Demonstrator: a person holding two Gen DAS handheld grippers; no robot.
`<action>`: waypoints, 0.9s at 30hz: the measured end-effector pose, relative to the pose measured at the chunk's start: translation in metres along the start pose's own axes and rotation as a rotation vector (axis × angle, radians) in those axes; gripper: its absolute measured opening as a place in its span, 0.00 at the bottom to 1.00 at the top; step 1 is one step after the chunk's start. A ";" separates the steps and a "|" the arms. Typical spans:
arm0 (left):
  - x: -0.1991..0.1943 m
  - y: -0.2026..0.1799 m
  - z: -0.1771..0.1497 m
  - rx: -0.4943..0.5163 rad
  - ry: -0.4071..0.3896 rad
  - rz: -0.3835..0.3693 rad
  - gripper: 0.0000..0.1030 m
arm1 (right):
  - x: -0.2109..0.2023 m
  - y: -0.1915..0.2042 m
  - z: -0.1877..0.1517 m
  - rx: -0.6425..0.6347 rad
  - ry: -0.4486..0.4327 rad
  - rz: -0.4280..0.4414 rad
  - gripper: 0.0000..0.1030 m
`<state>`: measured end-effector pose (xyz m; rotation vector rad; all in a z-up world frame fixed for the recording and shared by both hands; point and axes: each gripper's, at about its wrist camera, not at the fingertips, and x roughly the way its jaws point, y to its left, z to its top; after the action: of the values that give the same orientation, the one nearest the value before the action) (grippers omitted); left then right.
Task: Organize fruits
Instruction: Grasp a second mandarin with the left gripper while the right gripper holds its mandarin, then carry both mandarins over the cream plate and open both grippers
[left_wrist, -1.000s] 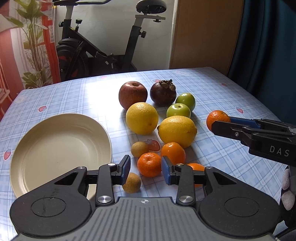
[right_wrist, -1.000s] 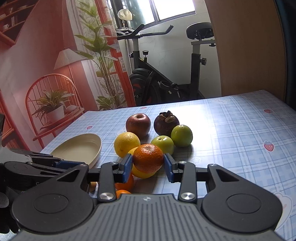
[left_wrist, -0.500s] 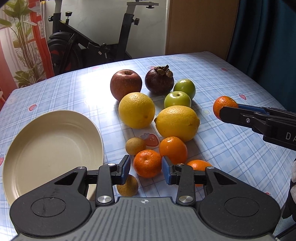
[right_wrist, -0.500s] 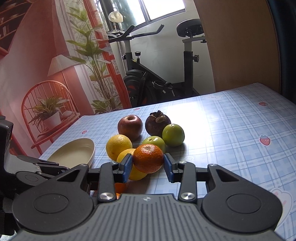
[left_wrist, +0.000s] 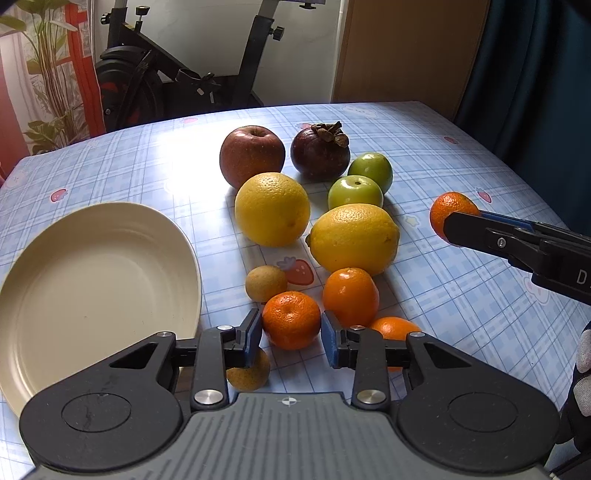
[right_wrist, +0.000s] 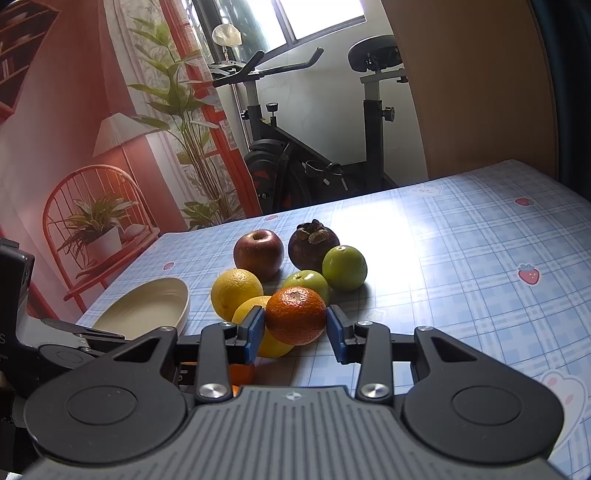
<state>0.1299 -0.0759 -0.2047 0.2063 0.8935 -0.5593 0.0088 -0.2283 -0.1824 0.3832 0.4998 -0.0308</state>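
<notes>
My left gripper (left_wrist: 291, 338) is shut on a small mandarin (left_wrist: 291, 319) and holds it over the table's front. My right gripper (right_wrist: 295, 328) is shut on another mandarin (right_wrist: 296, 314), which also shows at the right in the left wrist view (left_wrist: 448, 210). A cream plate (left_wrist: 92, 280) lies at the left. On the cloth sit a red apple (left_wrist: 252, 155), a mangosteen (left_wrist: 320, 152), two green fruits (left_wrist: 355, 192), a yellow orange (left_wrist: 272, 208), a lemon (left_wrist: 354, 238), more mandarins (left_wrist: 350, 296) and two small brownish fruits (left_wrist: 266, 283).
The table (left_wrist: 461, 295) has a blue checked cloth with strawberry prints. An exercise bike (right_wrist: 314, 147) stands behind the far edge, with a wooden panel and dark curtain at the right. Bare cloth lies at the right of the fruit.
Both grippers keep hold of their mandarins. The left gripper's view has tilted down and shifted slightly; the right gripper with its mandarin has risen a little.
</notes>
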 end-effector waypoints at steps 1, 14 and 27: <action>-0.001 -0.001 0.000 0.004 -0.003 0.004 0.35 | 0.000 0.000 0.000 0.001 -0.001 -0.001 0.38; -0.034 0.002 0.011 -0.026 -0.113 0.030 0.35 | -0.004 0.006 0.004 -0.008 -0.001 0.003 0.38; -0.097 0.112 0.040 -0.248 -0.217 0.186 0.35 | 0.052 0.075 0.062 -0.191 0.027 0.154 0.38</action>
<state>0.1699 0.0387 -0.1103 0.0028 0.7158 -0.2877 0.0929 -0.1780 -0.1305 0.2338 0.4941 0.1704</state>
